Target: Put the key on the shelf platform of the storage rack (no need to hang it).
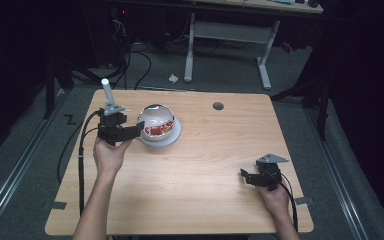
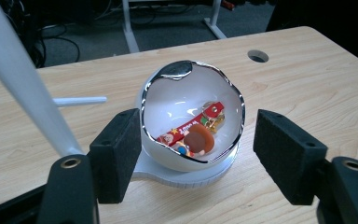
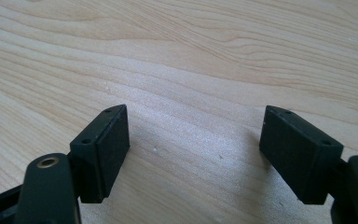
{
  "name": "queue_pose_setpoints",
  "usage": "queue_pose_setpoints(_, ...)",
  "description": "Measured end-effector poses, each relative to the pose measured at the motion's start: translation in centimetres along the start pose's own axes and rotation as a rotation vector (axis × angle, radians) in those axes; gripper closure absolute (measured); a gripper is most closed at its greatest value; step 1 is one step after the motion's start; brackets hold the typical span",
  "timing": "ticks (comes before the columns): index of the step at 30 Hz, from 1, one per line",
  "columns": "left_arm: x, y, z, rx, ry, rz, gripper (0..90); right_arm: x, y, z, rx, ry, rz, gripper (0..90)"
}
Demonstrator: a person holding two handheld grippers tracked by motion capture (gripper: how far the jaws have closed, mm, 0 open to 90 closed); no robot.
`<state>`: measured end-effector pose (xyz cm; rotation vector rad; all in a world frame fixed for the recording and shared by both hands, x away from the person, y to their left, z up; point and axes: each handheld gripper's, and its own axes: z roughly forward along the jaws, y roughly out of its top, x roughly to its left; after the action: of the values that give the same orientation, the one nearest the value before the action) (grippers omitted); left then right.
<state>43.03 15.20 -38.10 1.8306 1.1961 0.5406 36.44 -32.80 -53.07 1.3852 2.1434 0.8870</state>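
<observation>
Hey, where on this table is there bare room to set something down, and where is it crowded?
Bare wood runs from the white bowl across to the cable hole and the table's right edge, and along the near edge between both forearms. Crowded: the far-left corner, where the left hand-held gripper flanks the bowl. The right hand-held gripper takes the near-right corner.

This looks like a lab or test room set up for recording. A bare wooden table (image 1: 190, 195) stands in the middle of the frame on grey carpet (image 1: 25, 165), with dark surroundings on both sides. At the top of the frame stand a white-legged desk (image 1: 230, 35) and loose black cables (image 1: 130, 60) on the floor.
</observation>
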Motion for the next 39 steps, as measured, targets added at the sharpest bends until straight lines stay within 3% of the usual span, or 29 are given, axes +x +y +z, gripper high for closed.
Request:
queue_pose_setpoints(11, 0.4, -0.6, -2.6, -0.028, 0.008, -0.012, 30.8, 0.0, 0.0, 0.0, 0.0, 0.0, 0.0, 24.1)
queue_pose_setpoints(23, 1.4, -2.0, -4.2, -0.02, 0.011, -0.054, 28.2, 0.0, 0.0, 0.0, 0.001, 0.0, 0.001, 24.1)
queue_pose_setpoints(28, 1.6, -2.6, -4.9, -0.038, 0.007, -0.072, 27.2, 0.0, 0.0, 0.0, 0.0, 0.0, 0.0, 24.1)
queue_pose_setpoints(39, 1.5, -4.0, -5.9, -0.015, 0.008, -0.08, 24.9, 0.0, 0.0, 0.0, 0.002, 0.001, 0.002, 24.2)
